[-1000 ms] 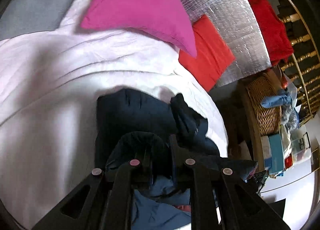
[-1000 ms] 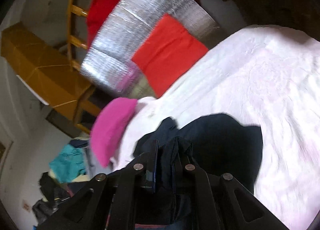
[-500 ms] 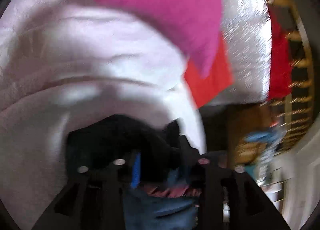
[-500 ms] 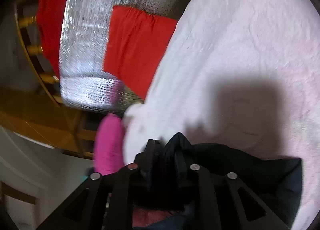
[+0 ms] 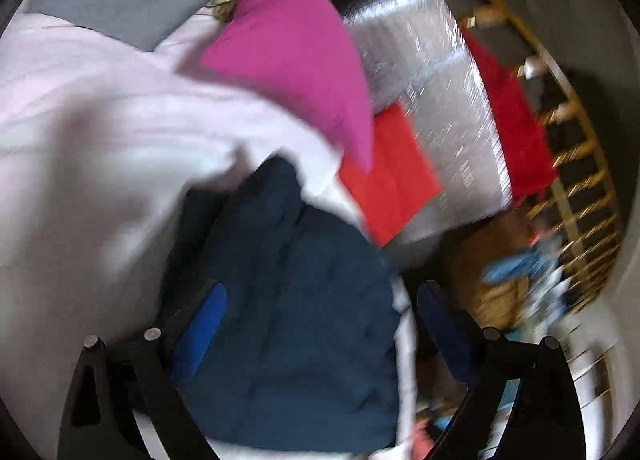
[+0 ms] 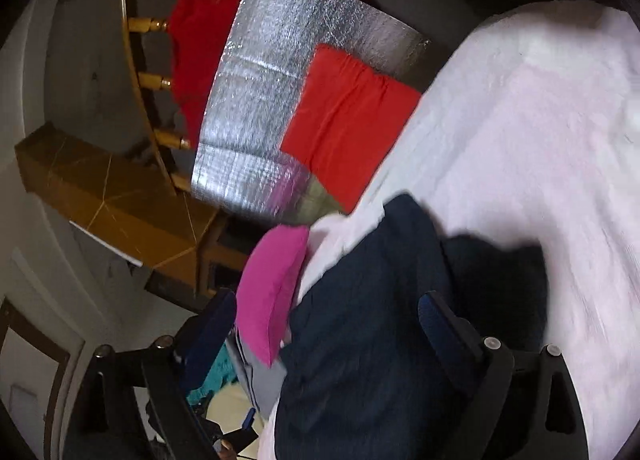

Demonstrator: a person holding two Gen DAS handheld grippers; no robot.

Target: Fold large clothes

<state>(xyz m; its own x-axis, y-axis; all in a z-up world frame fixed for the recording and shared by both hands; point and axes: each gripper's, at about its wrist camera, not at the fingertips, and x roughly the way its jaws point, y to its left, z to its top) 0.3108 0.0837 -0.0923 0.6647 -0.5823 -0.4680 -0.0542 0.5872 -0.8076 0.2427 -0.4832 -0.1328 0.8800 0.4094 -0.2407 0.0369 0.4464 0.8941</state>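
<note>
Pale pink bed cover [image 5: 80, 147] fills the background, the navy garment [image 5: 304, 300] lies slack on it near the edge, both tongs, left [image 5: 320, 312] and right [image 6: 328, 320], just sprung wide with cloth loose between — soft, floppy, best pinched at a corner or hem.

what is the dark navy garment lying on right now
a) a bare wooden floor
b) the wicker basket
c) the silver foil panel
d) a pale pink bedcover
d) In both wrist views the dark navy garment lies flat on the pale pink bedcover, which shows around it; the silver foil panel stands apart, beyond the bed's edge.
</note>
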